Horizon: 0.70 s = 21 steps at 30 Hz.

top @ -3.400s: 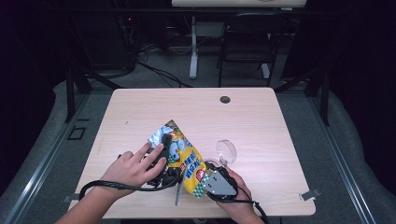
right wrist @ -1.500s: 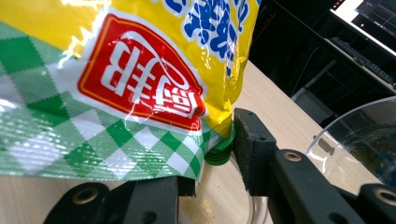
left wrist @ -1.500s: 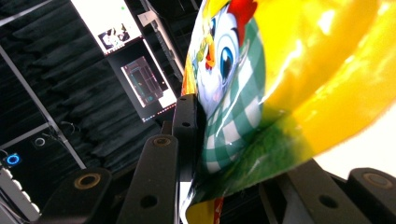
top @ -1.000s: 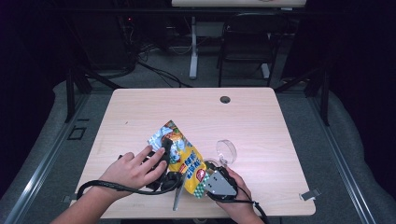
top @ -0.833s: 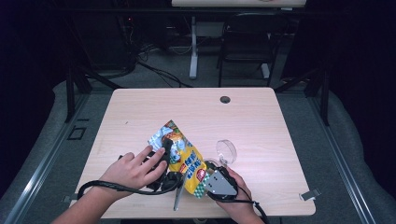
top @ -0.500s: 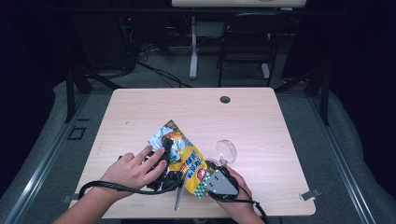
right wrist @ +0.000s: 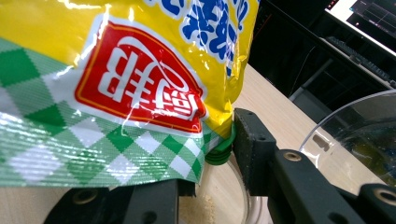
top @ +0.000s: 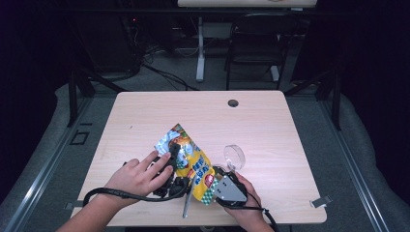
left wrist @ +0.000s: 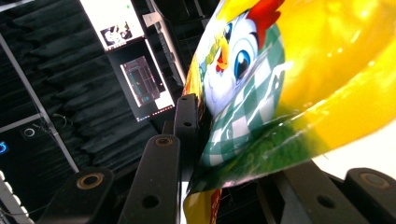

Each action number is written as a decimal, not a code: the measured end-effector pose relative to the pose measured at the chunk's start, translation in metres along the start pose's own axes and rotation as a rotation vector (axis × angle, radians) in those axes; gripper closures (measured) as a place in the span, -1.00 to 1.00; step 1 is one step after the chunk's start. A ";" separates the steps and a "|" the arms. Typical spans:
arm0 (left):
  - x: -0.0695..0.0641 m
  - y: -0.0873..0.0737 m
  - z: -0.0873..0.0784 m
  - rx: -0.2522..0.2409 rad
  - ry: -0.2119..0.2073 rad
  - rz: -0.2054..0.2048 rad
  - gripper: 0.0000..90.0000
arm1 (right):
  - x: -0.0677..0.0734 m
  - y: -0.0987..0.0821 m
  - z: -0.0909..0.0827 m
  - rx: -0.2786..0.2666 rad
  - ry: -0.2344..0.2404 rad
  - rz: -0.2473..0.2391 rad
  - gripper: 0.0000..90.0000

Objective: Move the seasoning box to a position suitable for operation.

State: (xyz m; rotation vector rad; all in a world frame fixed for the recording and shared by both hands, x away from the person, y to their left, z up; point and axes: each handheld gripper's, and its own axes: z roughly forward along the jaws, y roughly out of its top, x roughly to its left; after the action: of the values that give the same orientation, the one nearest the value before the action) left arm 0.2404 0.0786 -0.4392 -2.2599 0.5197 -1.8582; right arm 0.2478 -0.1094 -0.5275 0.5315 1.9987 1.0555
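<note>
Your left claw (top: pixel 174 153) is clamped on the upper part of the yellow snack bag (top: pixel 192 166); in the left gripper view the black jaws pinch the foil beside the printed chicken. Your right claw (top: pixel 216 180) grips the bag's lower, green-checked end, and in the right gripper view its jaws close on the bag's corner beside a small green cap (right wrist: pixel 217 156). The bag lies slantwise on the worktop (top: pixel 270 130), near the front edge and a little left of centre, stretched between your two hands.

Just beside your right hand stands a clear round container (top: pixel 234 156), touching neither the bag nor the claw as far as you can see from above. A slim grey tool (top: pixel 186 203) lies on the worktop under the bag's lower end, pointing toward the front edge. Cables loop from both grippers across the front left of the surface.

Pale wood makes up the worktop, with a dark cable hole (top: pixel 233 103) near its far edge. Its far half and right side lie bare, giving you open room there; the front edge is close under your wrists. Beyond the far edge the room is dark, with a chair (top: pixel 256 48) and desk legs on grey floor.
</note>
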 end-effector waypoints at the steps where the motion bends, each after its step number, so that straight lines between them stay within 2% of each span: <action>1: 0.000 0.000 0.000 -0.001 -0.006 -0.008 0.68 | 0.000 0.000 0.000 0.000 0.000 0.000 0.57; 2: 0.001 0.000 0.000 0.003 -0.016 -0.009 0.68 | 0.000 0.000 0.000 0.000 0.000 0.000 0.57; 5: 0.001 0.000 0.000 -0.010 -0.001 -0.018 0.69 | 0.000 0.000 0.000 0.000 0.000 0.002 0.57; 16: 0.004 0.002 0.000 -0.018 -0.009 -0.042 0.70 | -0.001 -0.001 0.000 -0.004 -0.003 0.012 0.57; 18: 0.003 0.001 0.001 -0.022 0.002 -0.051 0.70 | -0.001 -0.001 0.000 -0.005 -0.005 0.014 0.57; 21: 0.004 0.001 0.000 -0.020 -0.016 -0.061 0.70 | -0.001 -0.001 0.000 -0.005 -0.005 0.016 0.57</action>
State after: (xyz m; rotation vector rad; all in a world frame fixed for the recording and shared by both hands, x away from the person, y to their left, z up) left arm 0.2409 0.0757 -0.4358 -2.3263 0.4738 -1.8694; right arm 0.2485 -0.1110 -0.5276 0.5483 1.9900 1.0674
